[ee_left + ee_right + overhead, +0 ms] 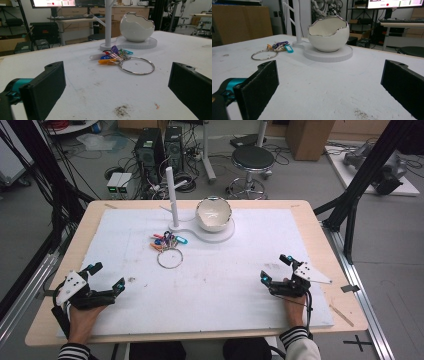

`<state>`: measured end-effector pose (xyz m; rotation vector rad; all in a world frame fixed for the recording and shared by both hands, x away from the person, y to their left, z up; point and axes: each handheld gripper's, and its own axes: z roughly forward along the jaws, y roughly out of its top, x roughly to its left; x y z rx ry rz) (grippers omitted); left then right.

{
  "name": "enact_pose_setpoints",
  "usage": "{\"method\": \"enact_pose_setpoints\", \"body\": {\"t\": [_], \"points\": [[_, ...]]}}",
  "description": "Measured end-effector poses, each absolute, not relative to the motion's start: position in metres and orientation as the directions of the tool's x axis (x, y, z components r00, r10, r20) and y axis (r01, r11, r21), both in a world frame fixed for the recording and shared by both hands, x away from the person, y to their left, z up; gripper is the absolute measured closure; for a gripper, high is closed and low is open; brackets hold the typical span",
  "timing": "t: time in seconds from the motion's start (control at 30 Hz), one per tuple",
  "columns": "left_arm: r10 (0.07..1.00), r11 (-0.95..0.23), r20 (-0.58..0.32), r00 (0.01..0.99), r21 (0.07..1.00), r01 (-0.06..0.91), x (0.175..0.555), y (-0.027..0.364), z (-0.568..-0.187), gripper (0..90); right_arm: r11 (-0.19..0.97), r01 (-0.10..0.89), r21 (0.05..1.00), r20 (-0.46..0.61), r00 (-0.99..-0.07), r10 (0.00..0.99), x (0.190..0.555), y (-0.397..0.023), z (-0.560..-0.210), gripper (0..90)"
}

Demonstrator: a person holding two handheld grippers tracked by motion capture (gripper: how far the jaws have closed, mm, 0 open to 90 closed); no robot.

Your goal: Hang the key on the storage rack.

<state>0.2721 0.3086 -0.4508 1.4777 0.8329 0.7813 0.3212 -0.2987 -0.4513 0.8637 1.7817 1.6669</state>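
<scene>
Both hands rest at the near edge of the worktop [310, 227], whose white mat [250, 270] carries a dark smudge, perhaps dirt. Beyond stand computer towers [160, 147] and a stool [252, 160]. An eggshell-shaped white bowl [213, 213] sits on its stand base; the key ring [169, 254] with coloured tags lies just left of it. Left tool [105, 276] and right tool [276, 268] are spread wide, empty.

A key ring [169, 257] with coloured tags [166, 240] was laid flat beside a stand [172, 200] and an egg-shaped bowl [213, 213].
</scene>
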Motion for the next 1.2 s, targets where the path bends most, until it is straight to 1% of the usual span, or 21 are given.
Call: {"method": "enact_pose_setpoints", "body": {"t": [0.1, 0.53, 0.73, 0.8, 0.87, 0.93, 1.2], "points": [[0.858, -0.03, 0.002, 0.514, 0.999, 0.045, 0.271, 0.309, -0.451, 1.7, 0.029, 0.083, 0.996, 0.032, -0.645, 0.763, 0.321, -0.299, -0.451, 1.0], [0.854, -0.036, 0.005, 0.52, 0.998, 0.049, 0.272, 0.309, -0.451, 1.7, 0.033, 0.079, 0.996, 0.026, -0.644, 0.764, 0.322, -0.299, -0.451, 1.0], [0.845, -0.02, -0.026, 0.534, 0.997, 0.08, 0.275, 0.311, -0.45, 1.7, 0.034, 0.083, 0.996, 0.028, -0.646, 0.763, 0.321, -0.298, -0.451, 1.0], [0.841, -0.057, -0.003, 0.541, 0.994, 0.093, 0.278, 0.312, -0.448, 1.7, 0.035, 0.083, 0.996, 0.027, -0.646, 0.763, 0.321, -0.298, -0.451, 1.0], [0.84, -0.06, -0.003, 0.543, 0.993, 0.098, 0.279, 0.313, -0.447, 1.7, 0.035, 0.083, 0.996, 0.027, -0.646, 0.763, 0.321, -0.298, -0.451, 1.0], [0.836, -0.056, -0.013, 0.548, 0.992, 0.109, 0.282, 0.314, -0.443, 1.7, 0.035, 0.084, 0.996, 0.027, -0.645, 0.763, 0.321, -0.298, -0.451, 1.0], [0.79, -0.14, 0.032, 0.612, 0.982, 0.13, 0.304, 0.313, -0.407, 1.7, 0.037, 0.083, 0.996, 0.026, -0.647, 0.762, 0.321, -0.298, -0.451, 0.9]]}}
